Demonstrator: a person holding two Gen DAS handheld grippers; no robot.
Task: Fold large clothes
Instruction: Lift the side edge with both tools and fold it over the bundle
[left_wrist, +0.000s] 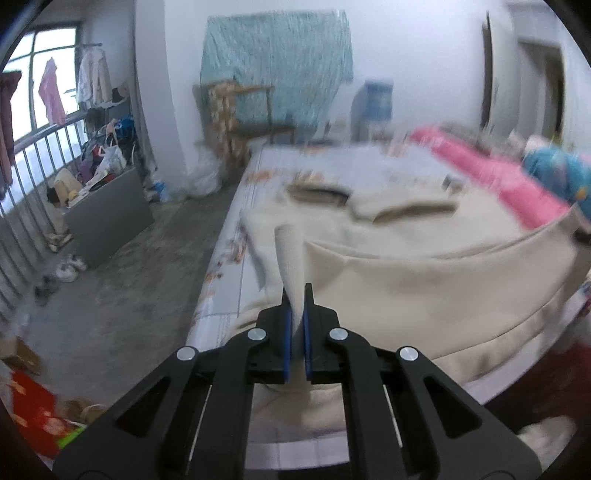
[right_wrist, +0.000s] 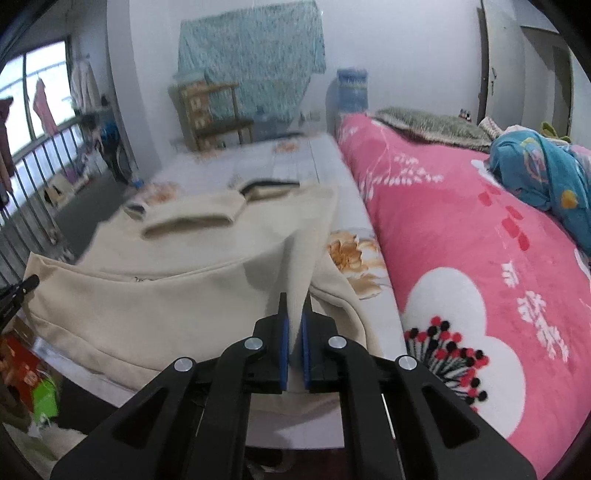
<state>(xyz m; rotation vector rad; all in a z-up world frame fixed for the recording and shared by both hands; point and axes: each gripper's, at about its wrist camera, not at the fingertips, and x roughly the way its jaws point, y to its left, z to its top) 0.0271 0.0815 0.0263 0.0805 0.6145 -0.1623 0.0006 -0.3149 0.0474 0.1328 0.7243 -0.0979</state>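
- Bed (right_wrist: 325, 173) w/ white floral sheet carries all.
- Cream garment (right_wrist: 155, 295) lies at centre-to-9 o'clock.
- Pink floral blanket (right_wrist: 461, 236) at 3 o'clock, touching sheet.

Two matching black hand-held grippers

The left hand-held gripper (left_wrist: 297, 295) and right hand-held gripper (right_wrist: 295, 301) share angular matte-black linkage arms with slotted cut-outs, round silver pivot pins, and blue pads (left_wrist: 289, 339) lining the inner faces of the tapered black fingers.

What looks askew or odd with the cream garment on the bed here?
Nothing damaged. The cream garment is lifted by its near hem, pinched in the left gripper and right gripper; one sleeve lies folded across its far part on the bed.
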